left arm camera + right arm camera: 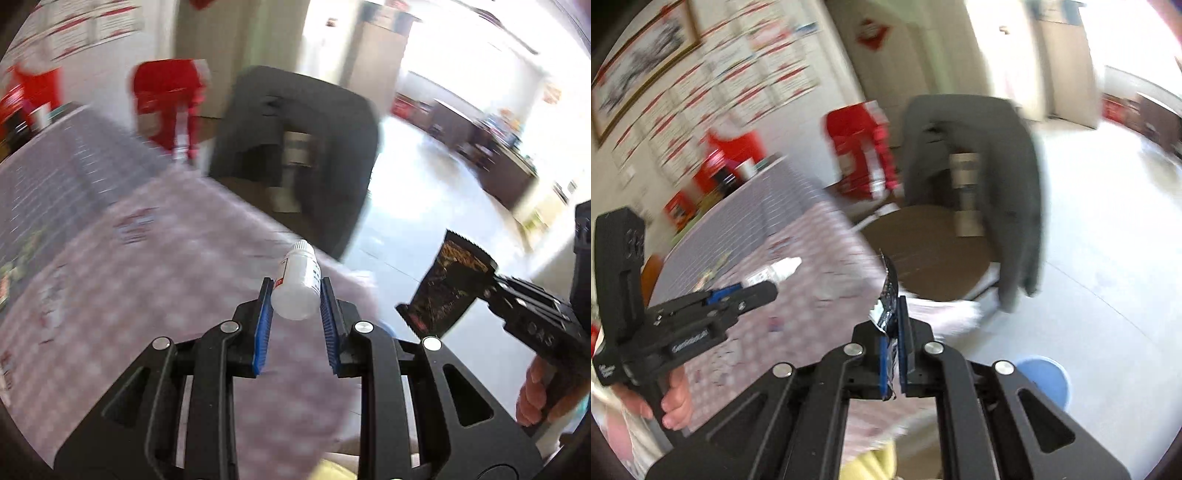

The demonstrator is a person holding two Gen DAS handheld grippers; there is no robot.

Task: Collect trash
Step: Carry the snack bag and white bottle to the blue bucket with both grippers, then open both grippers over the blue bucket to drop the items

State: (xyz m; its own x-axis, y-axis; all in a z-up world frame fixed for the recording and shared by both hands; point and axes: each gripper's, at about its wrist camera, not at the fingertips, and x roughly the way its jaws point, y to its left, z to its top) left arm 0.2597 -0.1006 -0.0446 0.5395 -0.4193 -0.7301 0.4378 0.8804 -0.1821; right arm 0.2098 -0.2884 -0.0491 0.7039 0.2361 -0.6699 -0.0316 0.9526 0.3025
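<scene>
My left gripper point(297, 295) is shut on a small white plastic bottle point(297, 286), held above the corner of the checked tablecloth point(155, 280). In the right wrist view the left gripper point(764, 286) and its bottle point(785, 267) show at the left. My right gripper point(892, 314) is shut on a dark foil snack wrapper point(888, 295), seen edge-on. In the left wrist view the wrapper point(445, 284) hangs from the right gripper point(487, 286) over the floor, to the right of the table.
A chair with a dark grey jacket point(295, 147) over its back stands past the table corner; its round brown seat point(931, 251) shows. A blue bin point(1047, 380) sits on the floor below right. Red items point(168, 103) stand by the far wall. The pale floor point(424, 206) stretches right.
</scene>
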